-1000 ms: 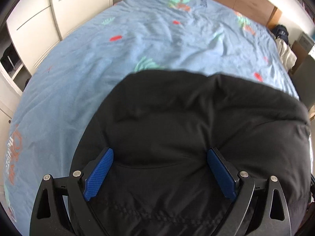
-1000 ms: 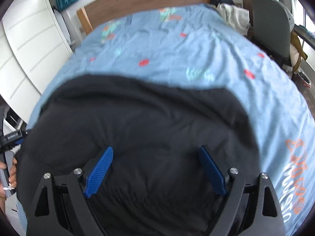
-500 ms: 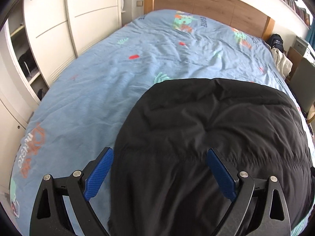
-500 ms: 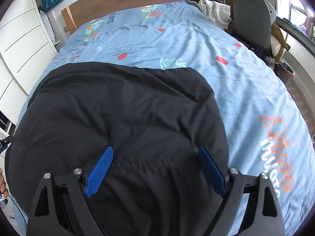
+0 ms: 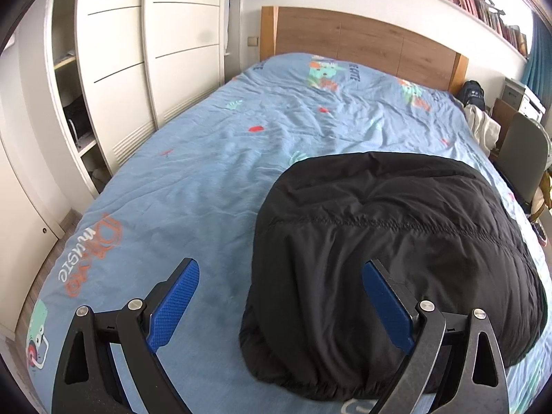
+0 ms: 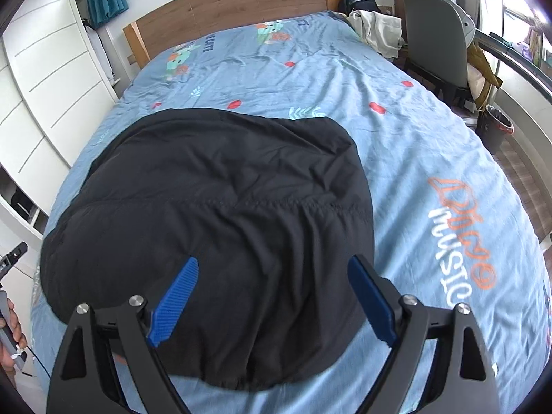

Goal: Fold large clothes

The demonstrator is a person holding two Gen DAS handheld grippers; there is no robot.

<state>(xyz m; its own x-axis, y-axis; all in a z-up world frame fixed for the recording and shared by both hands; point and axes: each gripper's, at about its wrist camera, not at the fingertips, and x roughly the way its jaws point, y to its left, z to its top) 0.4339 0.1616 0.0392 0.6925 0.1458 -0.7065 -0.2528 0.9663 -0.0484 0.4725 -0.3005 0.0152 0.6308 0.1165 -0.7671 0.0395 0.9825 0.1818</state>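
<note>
From the left wrist view, a black quilted jacket (image 5: 390,255) is seen folded into a rounded, puffy bundle on the bed (image 5: 193,186), toward its near right part. A stitched seam runs across the padded, matte fabric. The bed is covered by a light blue, softly creased cover printed with red spots, green leaves and cartoon figures; orange and white lettering near the left corner reads "music". The left gripper (image 5: 279,305) is held above the jacket's left edge with its textured blue fingers (image 5: 174,305) spread wide, nothing between them. A wooden headboard (image 5: 358,39) and white slatted wardrobe doors (image 5: 151,62) are seen behind.

From the right wrist view, the jacket (image 6: 214,227) lies toward the near left of the bed (image 6: 431,145), its smooth shell gathered in folds along the seam. "MUSIC" is printed in white under orange script on the cover at right. The right gripper (image 6: 272,302) is held open over the jacket's near edge, its ribbed blue fingers (image 6: 174,298) clear of the fabric. A grey chair (image 6: 434,41) stands beside the bed.
</note>
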